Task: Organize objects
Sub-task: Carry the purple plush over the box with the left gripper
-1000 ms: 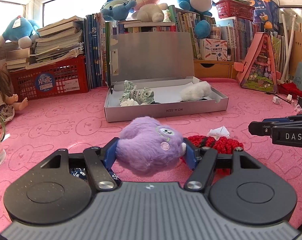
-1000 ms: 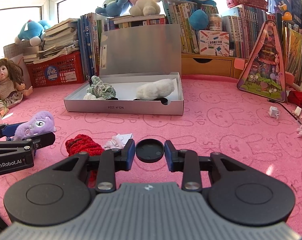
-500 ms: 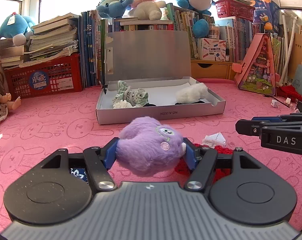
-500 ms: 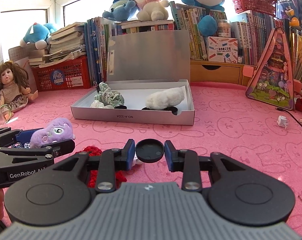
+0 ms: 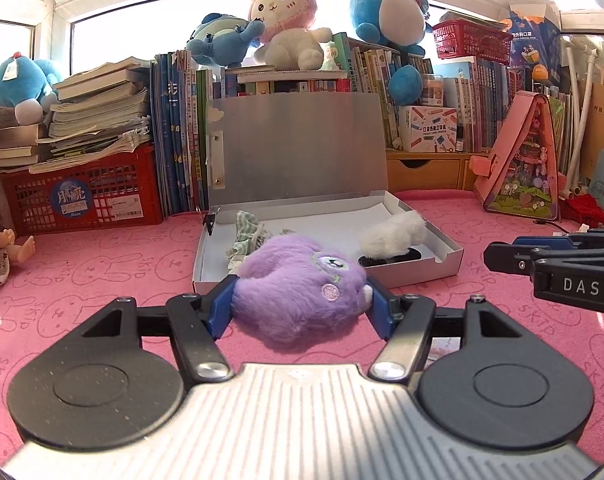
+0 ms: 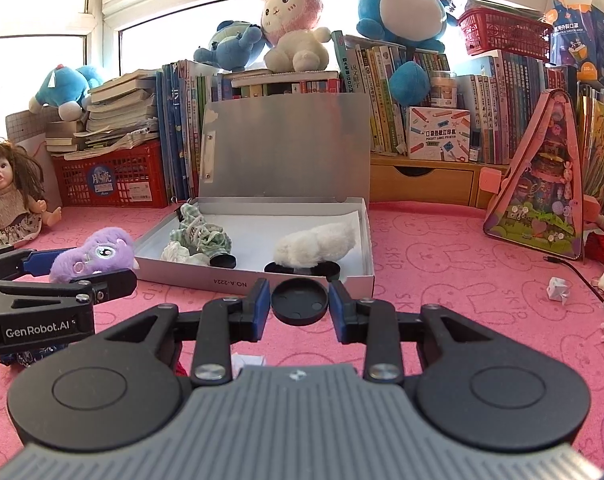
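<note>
The left gripper (image 5: 302,304) is clamped on a purple plush toy (image 5: 298,300), its blue pads pressed into the fur on both sides; the toy is held above the pink bunny-print mat (image 5: 82,264), in front of the near left corner of the open grey box (image 5: 449,264). From the right wrist view this gripper's side reads "GenRobot.AI". The right gripper (image 6: 300,304) grips a black round lid (image 6: 300,300) between its blue pads, just in front of the box's near wall, which carries the upside-down print "NO.A-2224". From the left wrist view the right gripper's side reads "DAS".

Inside the box lie a green-and-white striped cloth bundle (image 6: 200,238) at the left, a white fluffy item (image 6: 315,244) at the right, and black round pieces beside and under them. The box's lid (image 6: 286,144) stands upright behind it.

The mat is printed with "SKIP". A red crate (image 5: 82,196) at the left bears a round blue sticker with Chinese characters and "Moon". A white carton (image 6: 437,132) on the wooden shelf reads "POCKET LABEL PRINTER". A doll (image 6: 10,200) sits at the far left, a pink triangular toy case (image 6: 541,184) stands at the right, and a small crumpled paper (image 6: 557,288) lies on the mat to the right. Plush toys sit on top of the rows of books behind
</note>
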Tool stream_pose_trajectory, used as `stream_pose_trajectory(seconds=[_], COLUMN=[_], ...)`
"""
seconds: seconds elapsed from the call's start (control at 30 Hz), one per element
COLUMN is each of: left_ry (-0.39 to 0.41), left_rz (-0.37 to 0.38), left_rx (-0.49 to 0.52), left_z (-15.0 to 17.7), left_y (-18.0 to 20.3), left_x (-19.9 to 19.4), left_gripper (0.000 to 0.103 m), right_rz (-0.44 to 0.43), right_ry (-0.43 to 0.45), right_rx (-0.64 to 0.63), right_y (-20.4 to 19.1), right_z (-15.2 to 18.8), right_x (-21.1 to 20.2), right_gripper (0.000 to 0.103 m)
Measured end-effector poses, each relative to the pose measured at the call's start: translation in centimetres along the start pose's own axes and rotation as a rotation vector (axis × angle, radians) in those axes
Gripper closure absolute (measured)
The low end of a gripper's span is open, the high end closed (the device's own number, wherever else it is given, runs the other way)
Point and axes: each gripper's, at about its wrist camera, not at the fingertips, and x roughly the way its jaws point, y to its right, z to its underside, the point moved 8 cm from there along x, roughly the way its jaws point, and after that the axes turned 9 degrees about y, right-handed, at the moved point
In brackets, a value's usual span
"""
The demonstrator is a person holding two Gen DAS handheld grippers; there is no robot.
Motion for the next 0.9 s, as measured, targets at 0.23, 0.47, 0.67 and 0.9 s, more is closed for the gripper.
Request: stream_pose_trajectory(seconds=[0.23, 0.47, 0.67, 0.9], left_ry=[-0.007, -0.062, -0.063, -0.061], left_rz=[-0.011, -0.046, -0.054, -0.061], left_rx=[-0.024, -0.085, -0.090, -0.118], left_z=[-1.6, -0.7, -1.4, -4.3], left_y=[-1.0, -2.4, -2.8, -3.2], left_x=[2.5, 5.1, 7.4, 12.1], left_gripper=[0.032, 0.032, 0.032, 0.032], right_rz=[0.007, 0.007, -0.012, -0.026], right_ry=[-0.005, -0.061, -0.105, -0.162], right_rx=[0.019, 0.095, 0.129, 0.208], right_y=[1.3, 2.6, 3.1, 5.0], right_z=[-1.1, -0.2, -0.1, -2.4], right_x=[1.9, 4.3, 6.6, 11.9], right_gripper=[0.066, 0.066, 0.066, 0.066])
